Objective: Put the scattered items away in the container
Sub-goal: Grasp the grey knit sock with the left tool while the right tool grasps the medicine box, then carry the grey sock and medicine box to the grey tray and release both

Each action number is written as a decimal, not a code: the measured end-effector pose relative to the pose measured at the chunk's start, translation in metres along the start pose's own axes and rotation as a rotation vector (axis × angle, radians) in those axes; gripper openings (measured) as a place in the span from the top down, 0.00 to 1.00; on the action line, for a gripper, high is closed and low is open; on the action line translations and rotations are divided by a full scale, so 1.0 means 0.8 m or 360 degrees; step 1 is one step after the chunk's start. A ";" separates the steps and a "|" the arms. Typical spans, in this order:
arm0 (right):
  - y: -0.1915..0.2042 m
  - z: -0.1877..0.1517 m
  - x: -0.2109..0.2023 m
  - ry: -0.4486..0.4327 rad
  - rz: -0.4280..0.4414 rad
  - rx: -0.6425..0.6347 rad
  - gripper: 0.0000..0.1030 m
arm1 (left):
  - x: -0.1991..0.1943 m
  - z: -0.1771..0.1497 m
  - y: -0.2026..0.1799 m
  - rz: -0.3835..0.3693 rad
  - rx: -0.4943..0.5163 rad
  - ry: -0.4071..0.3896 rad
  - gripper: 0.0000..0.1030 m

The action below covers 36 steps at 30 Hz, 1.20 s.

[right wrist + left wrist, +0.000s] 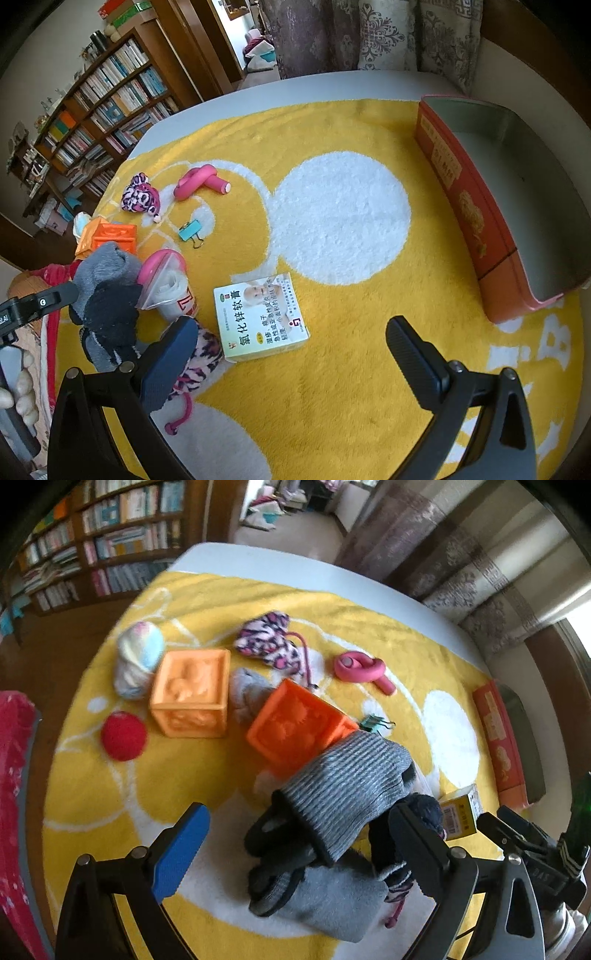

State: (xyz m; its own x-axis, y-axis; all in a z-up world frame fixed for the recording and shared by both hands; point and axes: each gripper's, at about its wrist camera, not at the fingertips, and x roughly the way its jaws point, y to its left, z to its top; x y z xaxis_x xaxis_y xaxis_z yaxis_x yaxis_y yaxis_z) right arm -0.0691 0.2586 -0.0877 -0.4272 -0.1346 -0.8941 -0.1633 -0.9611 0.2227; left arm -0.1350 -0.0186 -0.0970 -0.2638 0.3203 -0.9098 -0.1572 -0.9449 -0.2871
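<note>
My left gripper (pixel 299 849) is open and pointing steeply down over a heap of grey and dark knitted socks (pixel 343 794). The heap lies between its blue and black fingers, and the pads do not press on it. My right gripper (pixel 295 362) is open too, with nothing between its fingers. A white and yellow medicine box (pixel 258 317) lies flat just ahead of it. The container, an orange-red tin (pixel 461 192) with a bare grey inside, stands at the right edge of the yellow towel (pixel 351 129). The tin (pixel 498 738) also appears at the far right in the left wrist view.
Two orange embossed blocks (pixel 190 690) (pixel 295 727), a red ball (pixel 123 734), a pastel ball (pixel 138 657), a pink leopard pouch (pixel 267 642), a pink looped toy (pixel 360 668) and a teal binder clip (pixel 190 229) lie scattered. A pink-lidded cup (pixel 166 280) lies beside the socks. Bookshelves (pixel 103 103) stand beyond.
</note>
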 end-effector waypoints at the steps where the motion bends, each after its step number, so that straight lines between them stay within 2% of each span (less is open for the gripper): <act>1: 0.000 0.001 0.003 0.0009 0.0008 0.0001 0.01 | 0.005 0.001 -0.002 -0.0024 0.0020 0.0017 0.11; 2: 0.001 0.001 0.004 0.0015 0.0011 -0.0002 0.02 | 0.009 0.001 -0.005 -0.0038 0.0036 0.0036 0.22; 3: 0.003 0.001 0.006 0.0019 0.0014 -0.0008 0.02 | 0.014 0.002 -0.006 -0.0069 0.0045 0.0068 0.28; 5: 0.006 0.002 0.012 0.0039 0.0020 -0.0023 0.07 | 0.020 0.002 -0.007 -0.0115 0.0032 0.0091 0.32; 7: 0.007 0.002 0.020 0.0093 0.0047 -0.0016 0.17 | 0.021 0.003 -0.010 -0.0132 0.0053 0.0104 0.39; 8: 0.007 0.001 0.024 0.0128 0.0067 -0.0005 0.34 | 0.021 0.003 -0.010 -0.0132 0.0054 0.0110 0.40; 9: 0.007 0.000 0.028 0.0161 0.0094 0.0008 0.43 | 0.020 0.003 -0.011 -0.0125 0.0055 0.0112 0.45; 12: 0.010 -0.005 0.024 0.0160 0.0096 0.0006 0.44 | 0.012 0.003 -0.010 -0.0114 0.0055 0.0116 0.54; 15: 0.014 -0.007 0.012 0.0132 0.0108 0.0012 0.44 | -0.005 0.002 -0.008 -0.0121 0.0033 0.0093 0.56; 24: 0.023 -0.001 -0.031 0.0009 0.0059 0.0068 0.44 | -0.061 0.017 -0.026 -0.0180 0.0137 -0.0064 0.58; 30: 0.015 -0.002 -0.061 -0.0058 -0.0023 0.0111 0.44 | -0.075 0.031 -0.059 -0.0164 0.0256 -0.0129 0.58; 36: -0.027 -0.002 -0.109 -0.0202 -0.0098 0.0187 0.44 | -0.080 0.030 -0.121 -0.0214 0.0353 -0.0147 0.58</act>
State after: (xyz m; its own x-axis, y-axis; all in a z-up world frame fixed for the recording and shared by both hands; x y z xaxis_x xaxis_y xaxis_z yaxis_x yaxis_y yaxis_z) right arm -0.0270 0.2911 -0.0149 -0.5208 -0.0376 -0.8529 -0.2922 -0.9308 0.2195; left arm -0.1260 0.0538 -0.0034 -0.3107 0.4562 -0.8339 -0.3986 -0.8590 -0.3214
